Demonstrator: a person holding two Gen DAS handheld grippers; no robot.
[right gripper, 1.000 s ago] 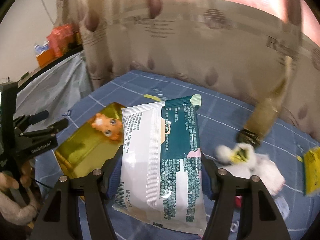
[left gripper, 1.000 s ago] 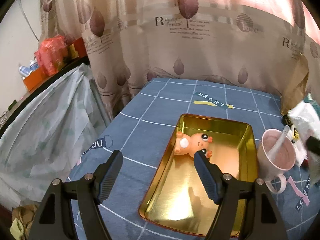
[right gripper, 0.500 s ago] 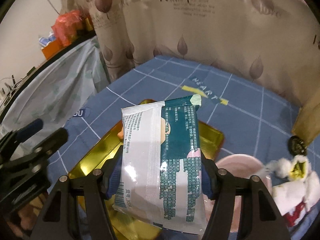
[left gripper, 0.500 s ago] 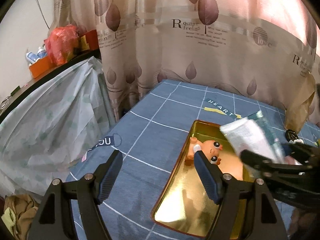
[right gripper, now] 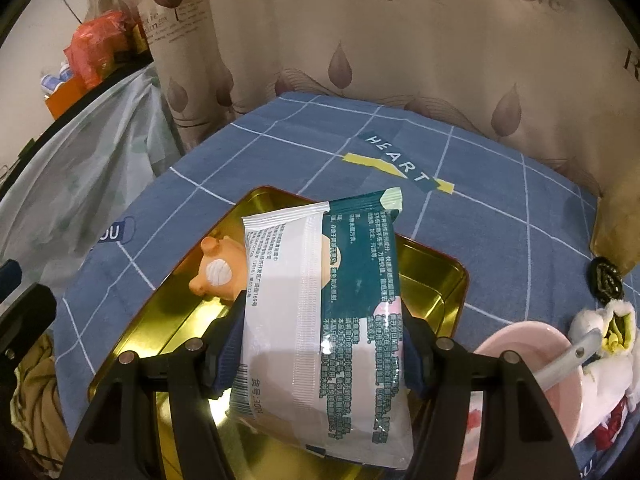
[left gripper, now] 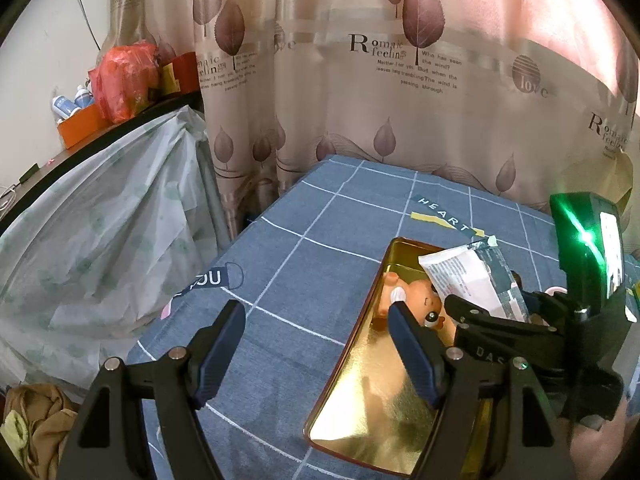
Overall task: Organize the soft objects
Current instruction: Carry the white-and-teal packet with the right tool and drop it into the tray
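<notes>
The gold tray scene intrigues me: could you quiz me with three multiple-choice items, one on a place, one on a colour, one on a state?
1. Where is the orange toy animal?
A. inside the gold tray
B. in the pink cup
C. on the curtain

2. What colour is the tablecloth?
A. red
B. blue with white lines
C. plain white

3. How are the right tongs?
A. open and empty
B. shut on the wipes packet
C. resting on the cloth

Answers: 1 A, it lies on the tray floor; 2 B, the grid shows; 3 B, both fingers press the packet's sides.
</notes>
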